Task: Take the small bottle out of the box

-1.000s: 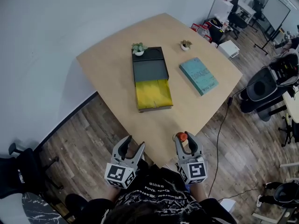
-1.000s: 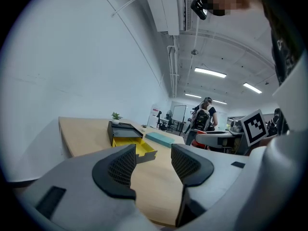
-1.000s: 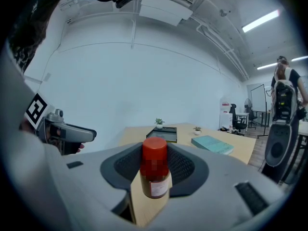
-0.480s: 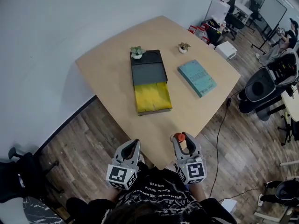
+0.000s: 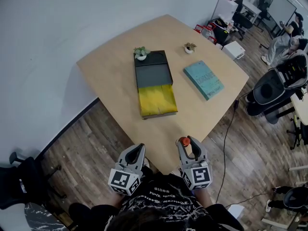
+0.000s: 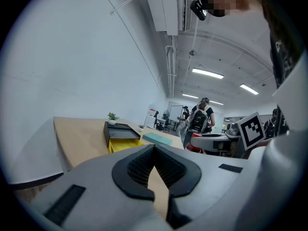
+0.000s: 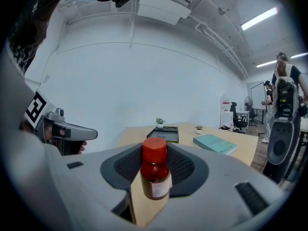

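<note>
A small amber bottle (image 5: 184, 141) with a red cap stands upright between the jaws of my right gripper (image 5: 187, 144), which is shut on it over the table's near edge. The right gripper view shows the bottle (image 7: 155, 176) pinched at its body between the pads of that gripper (image 7: 155, 170). My left gripper (image 5: 137, 151) hangs beside it; its jaws have just been closing and now meet with nothing between them, as the left gripper view (image 6: 154, 152) confirms. The box (image 5: 153, 70), dark grey with its yellow drawer (image 5: 157, 100) slid out, lies mid-table, apart from both grippers.
On the wooden table (image 5: 108, 73) lie a teal book (image 5: 204, 79) and two small potted plants (image 5: 141, 53) (image 5: 190, 47). Office chairs (image 5: 269, 91) stand at the right, a black chair (image 5: 19, 182) at lower left. A cable (image 5: 226, 143) runs across the floor.
The left gripper's jaws went from wide open to shut, with nothing taken. The right gripper kept its hold on the bottle and stayed put.
</note>
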Demonstrator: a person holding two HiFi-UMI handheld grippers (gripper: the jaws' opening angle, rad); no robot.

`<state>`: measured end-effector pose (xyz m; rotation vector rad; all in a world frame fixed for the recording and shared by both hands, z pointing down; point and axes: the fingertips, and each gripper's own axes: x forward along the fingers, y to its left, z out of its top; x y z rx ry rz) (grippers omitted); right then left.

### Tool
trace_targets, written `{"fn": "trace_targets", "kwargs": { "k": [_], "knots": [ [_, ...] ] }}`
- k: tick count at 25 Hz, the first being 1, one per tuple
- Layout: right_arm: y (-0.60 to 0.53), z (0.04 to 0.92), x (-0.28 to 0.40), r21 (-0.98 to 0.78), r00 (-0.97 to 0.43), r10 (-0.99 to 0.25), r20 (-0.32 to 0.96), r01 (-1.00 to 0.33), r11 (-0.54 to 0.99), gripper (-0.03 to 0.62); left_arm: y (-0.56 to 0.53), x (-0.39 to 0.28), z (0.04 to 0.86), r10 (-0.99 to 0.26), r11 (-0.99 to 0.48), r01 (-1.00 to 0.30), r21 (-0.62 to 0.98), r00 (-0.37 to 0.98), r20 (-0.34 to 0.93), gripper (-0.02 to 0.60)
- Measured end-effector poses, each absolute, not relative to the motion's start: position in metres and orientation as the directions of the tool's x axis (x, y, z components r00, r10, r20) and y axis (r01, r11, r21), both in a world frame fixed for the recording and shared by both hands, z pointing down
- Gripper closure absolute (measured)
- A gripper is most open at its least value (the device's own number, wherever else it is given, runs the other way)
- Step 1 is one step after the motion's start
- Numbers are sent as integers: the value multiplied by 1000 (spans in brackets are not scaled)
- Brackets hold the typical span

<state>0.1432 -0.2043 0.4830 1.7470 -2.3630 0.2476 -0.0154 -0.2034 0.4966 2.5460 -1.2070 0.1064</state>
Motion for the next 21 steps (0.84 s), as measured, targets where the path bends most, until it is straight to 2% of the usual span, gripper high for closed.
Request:
{"fn": "trace_targets", "kwargs": {
  "k": [21],
  "knots": [
    [-211,491,139,-7,-293,-913,283,-953,304,441,-209,-26,506,-754,-566,-783,257,618,223,578]
  ]
}}
